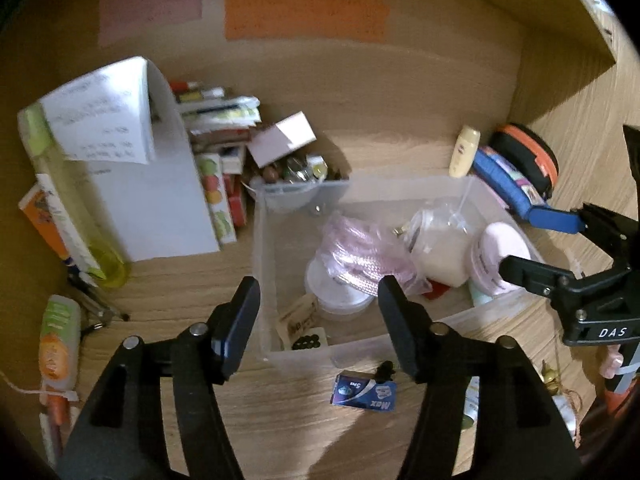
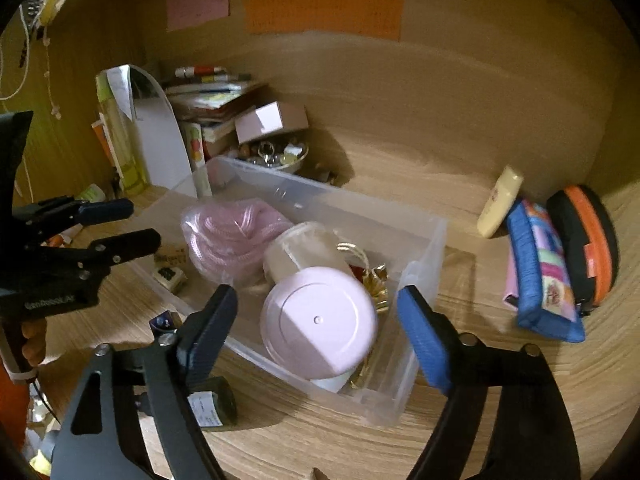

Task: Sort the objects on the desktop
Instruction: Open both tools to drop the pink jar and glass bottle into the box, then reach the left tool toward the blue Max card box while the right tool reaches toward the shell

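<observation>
A clear plastic bin (image 1: 264,272) sits on the wooden desk (image 1: 400,152), and everything else here is placed by it.

Inside the bin lie a bagged coil of pink rope (image 1: 356,252), a cream pouch (image 1: 440,248) beside the rope, and a round pink tub (image 2: 320,320) tipped on its side against the bin's right-hand wall. A paper tag (image 1: 300,316) lies on the bin floor near the front corner.

The left gripper (image 1: 320,320) hangs above the bin's front left corner with its jaws apart and nothing between them. The right gripper (image 2: 320,328) hangs over the bin's right end, jaws spread wide on either side of the pink tub without touching it; its blue pads (image 2: 424,344) are clear of the lid.

In front of the bin, on the desk, lies a small blue box (image 1: 364,392). Behind the bin stands a bowl of small trinkets (image 2: 276,156) with a small cardboard box (image 2: 272,120) resting on it. Left of the bin a stack of books (image 1: 216,120) and a white folder (image 1: 156,184) stand upright. To the right of the bin lie a cream bottle (image 2: 500,204), a blue pencil case (image 2: 540,276) and an orange-and-black pouch (image 2: 588,240), side by side. Coloured paper notes (image 2: 324,12) are stuck to the wall behind the bin.
</observation>
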